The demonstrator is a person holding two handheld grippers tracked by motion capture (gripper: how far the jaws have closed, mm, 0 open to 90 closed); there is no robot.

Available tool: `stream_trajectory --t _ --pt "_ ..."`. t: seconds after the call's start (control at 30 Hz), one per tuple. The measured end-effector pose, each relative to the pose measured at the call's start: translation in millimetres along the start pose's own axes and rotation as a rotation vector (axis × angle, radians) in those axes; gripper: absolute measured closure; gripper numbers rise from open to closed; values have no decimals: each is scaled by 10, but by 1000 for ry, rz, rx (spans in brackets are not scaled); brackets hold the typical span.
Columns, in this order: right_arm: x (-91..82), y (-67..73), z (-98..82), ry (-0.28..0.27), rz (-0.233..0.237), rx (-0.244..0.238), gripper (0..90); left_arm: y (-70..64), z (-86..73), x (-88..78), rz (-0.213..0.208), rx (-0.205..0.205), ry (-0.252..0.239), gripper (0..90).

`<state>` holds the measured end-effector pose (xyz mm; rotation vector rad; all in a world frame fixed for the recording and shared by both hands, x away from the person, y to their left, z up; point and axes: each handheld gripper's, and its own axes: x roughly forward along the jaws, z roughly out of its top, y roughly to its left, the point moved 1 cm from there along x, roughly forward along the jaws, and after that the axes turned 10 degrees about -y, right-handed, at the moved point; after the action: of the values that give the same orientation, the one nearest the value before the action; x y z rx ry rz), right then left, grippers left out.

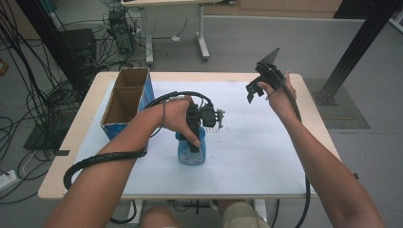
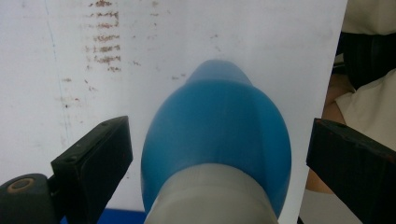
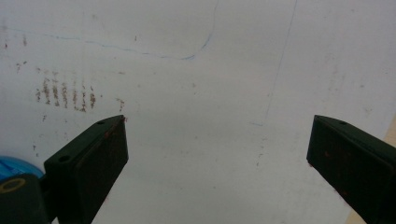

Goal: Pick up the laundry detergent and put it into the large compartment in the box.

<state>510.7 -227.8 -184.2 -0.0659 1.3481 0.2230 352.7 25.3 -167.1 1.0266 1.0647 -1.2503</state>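
Left gripper point(image 2: 217, 154): jaws spread wide, 1 on each side of the blue bottle point(image 2: 217, 140); a gap shows between each jaw and the bottle, no contact seen. In the high view the left gripper point(image 1: 194, 135) sits directly over the bottle's top.
Right gripper point(image 3: 217, 154): jaws wide apart, nothing between them, bare white sheet point(image 3: 224, 93) beneath. In the high view the right gripper point(image 1: 252, 92) is held up, well apart from the bottle, toward the far right corner of the sheet.
Blue bottle point(image 1: 191, 153): stands upright on the white sheet point(image 1: 247, 147), near the sheet's middle, on the near side; grey neck faces the left gripper's camera.
Writing: a label on the bottle's front is too small to read. Brown smudge rows point(image 2: 105, 37) mark the sheet just beyond the bottle; thin blue pen lines point(image 3: 154, 51) cross it.
Cardboard box point(image 1: 127, 99): open-topped, 2 compartments, left of the bottle at the sheet's left edge.
Open room: bare sheet right of the bottle out to the table point(image 1: 318, 128) edge; a narrower strip between bottle and near edge.
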Motion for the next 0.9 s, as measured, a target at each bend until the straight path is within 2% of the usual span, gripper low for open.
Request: stream_trajectory --t 0.9 --pt "-11 -5 -3 -2 -3 2 51 10 -10 1 2 -3 7 75"
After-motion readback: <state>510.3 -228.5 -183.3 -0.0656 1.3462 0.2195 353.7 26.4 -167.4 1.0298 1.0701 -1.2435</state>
